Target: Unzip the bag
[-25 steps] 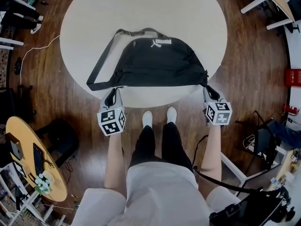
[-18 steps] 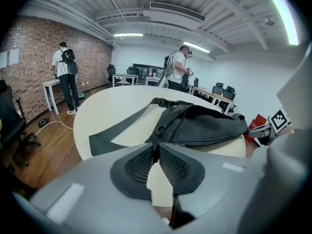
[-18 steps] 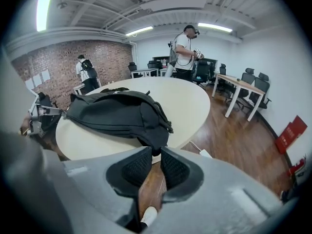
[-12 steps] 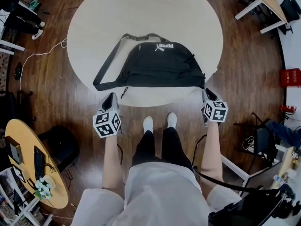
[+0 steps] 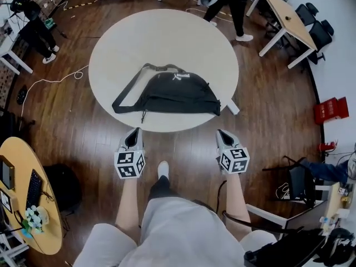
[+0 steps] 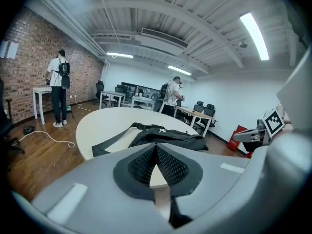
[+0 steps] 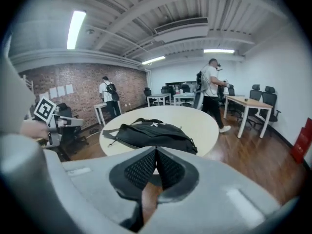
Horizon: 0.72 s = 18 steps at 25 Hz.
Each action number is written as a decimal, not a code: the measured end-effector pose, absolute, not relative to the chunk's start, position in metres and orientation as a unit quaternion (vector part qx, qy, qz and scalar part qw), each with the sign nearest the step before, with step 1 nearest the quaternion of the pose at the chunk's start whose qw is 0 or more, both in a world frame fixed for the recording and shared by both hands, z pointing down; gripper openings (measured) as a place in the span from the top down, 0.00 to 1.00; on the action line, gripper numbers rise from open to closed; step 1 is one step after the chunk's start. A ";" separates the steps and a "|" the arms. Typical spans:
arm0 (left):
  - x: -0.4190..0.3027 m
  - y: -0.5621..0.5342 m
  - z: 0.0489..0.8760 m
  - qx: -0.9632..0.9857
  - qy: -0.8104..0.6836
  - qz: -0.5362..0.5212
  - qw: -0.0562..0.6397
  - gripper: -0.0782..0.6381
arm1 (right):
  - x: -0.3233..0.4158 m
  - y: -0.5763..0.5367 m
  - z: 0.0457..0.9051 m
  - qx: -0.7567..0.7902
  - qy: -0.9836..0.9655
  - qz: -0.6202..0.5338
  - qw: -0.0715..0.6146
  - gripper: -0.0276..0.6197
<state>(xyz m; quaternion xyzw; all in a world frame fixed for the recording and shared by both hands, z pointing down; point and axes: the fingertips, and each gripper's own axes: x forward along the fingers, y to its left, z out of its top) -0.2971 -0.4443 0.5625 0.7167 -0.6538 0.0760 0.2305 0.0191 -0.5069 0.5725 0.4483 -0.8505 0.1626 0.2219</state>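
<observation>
A: Bag condition and position?
B: Black bag (image 5: pixel 177 92) lies flat, strap looped alongside, on the table's (image 5: pixel 167 32) near half.
A: Tongs?
B: Left gripper (image 5: pixel 133 133) and right gripper (image 5: pixel 223 135): jaws together, empty, off the table's near edge.

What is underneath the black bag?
The black bag lies on the round white table, near its front edge, strap spread to the left. Whatever the bag covers on the tabletop cannot be seen.

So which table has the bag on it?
The big round white table in the middle; the black bag lies near its front edge. The small wooden round table holds a keyboard.
</observation>
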 end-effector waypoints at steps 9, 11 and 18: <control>-0.137 -0.310 0.458 0.772 -0.624 0.026 0.118 0.87 | 0.048 -0.335 0.474 0.411 -0.895 0.152 0.077 0.97; -0.091 -0.273 0.460 0.777 -0.617 0.018 0.127 0.87 | 0.059 -0.294 0.459 0.402 -0.900 0.163 0.052 0.97; -0.016 -0.186 0.396 0.809 -0.584 0.015 0.071 0.87 | 0.086 -0.196 0.390 0.416 -0.906 0.066 0.050 0.97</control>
